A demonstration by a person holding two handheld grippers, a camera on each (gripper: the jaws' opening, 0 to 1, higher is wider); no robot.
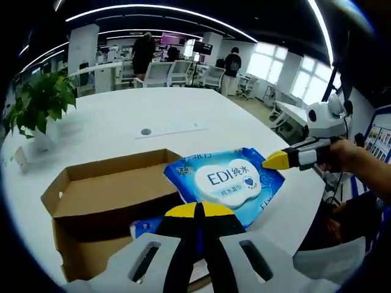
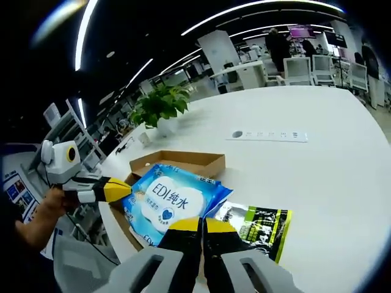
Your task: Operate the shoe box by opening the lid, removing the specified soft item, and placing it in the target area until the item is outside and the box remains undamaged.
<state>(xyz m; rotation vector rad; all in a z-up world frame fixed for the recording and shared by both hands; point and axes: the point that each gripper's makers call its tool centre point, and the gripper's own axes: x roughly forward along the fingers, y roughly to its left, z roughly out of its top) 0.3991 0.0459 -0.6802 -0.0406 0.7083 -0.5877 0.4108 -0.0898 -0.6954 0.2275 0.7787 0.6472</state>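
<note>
A blue pack of wet wipes [image 1: 227,181] [image 2: 168,202] with a white label hangs over the open brown cardboard shoe box [image 1: 104,192] [image 2: 183,161]. My left gripper [image 1: 198,211] is shut on the pack's near edge. From the right of the left gripper view, my right gripper [image 1: 276,161] pinches the pack's far corner. In the right gripper view, my right gripper [image 2: 202,224] is shut on the pack's lower edge, and my left gripper [image 2: 120,190] holds its left side. A second blue pack [image 1: 143,227] lies inside the box.
The box stands near the edge of a large white table [image 1: 122,116] [image 2: 330,171]. A green and black pouch [image 2: 261,227] lies beside the box. A potted plant [image 1: 40,101] [image 2: 160,104] and a power strip [image 1: 171,129] [image 2: 269,135] sit farther off. Office chairs and people are at the back.
</note>
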